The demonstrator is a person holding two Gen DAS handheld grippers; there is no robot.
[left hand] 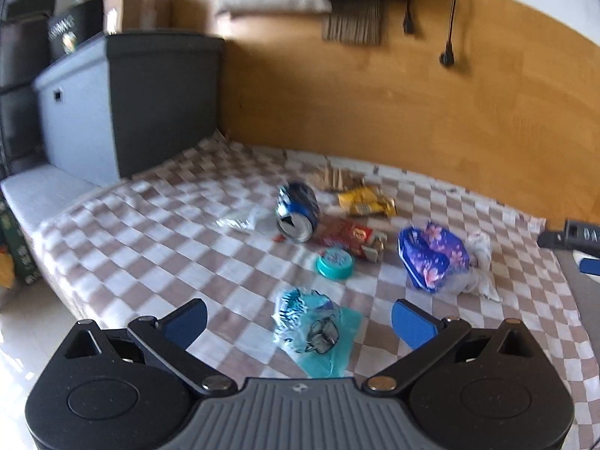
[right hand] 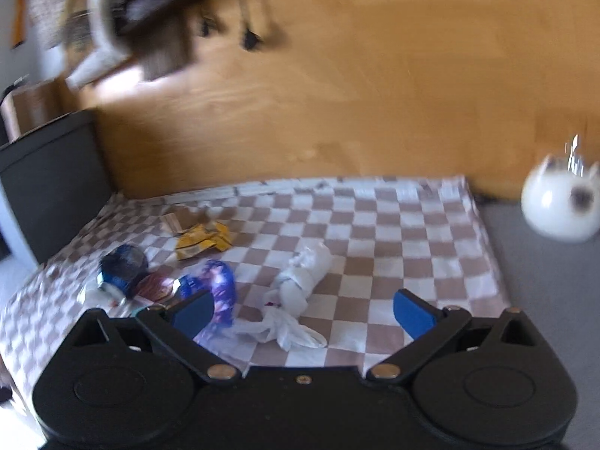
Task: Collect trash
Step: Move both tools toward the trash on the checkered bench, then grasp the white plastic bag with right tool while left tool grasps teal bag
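A: What's nearest the left gripper (left hand: 299,318)?
B: A crumpled teal plastic wrapper (left hand: 313,328) on the checkered cloth (left hand: 150,247), between fingers spread wide, nothing held.
A: And the right gripper (right hand: 303,313)?
B: Wide too, empty, above a white tissue wad (right hand: 296,292).
A: Farther back?
B: A teal lid (left hand: 335,261), a purple floral packet (left hand: 433,258), a red wrapper (left hand: 347,238), a crushed blue can (left hand: 297,212), then a yellow wrapper (left hand: 367,200) near the wooden wall (left hand: 375,101).

Shiny dented metal can (left hand: 298,212), glossy teal plastic wrapper (left hand: 315,328), soft checked cloth (left hand: 150,240), smooth wood wall (left hand: 375,105)
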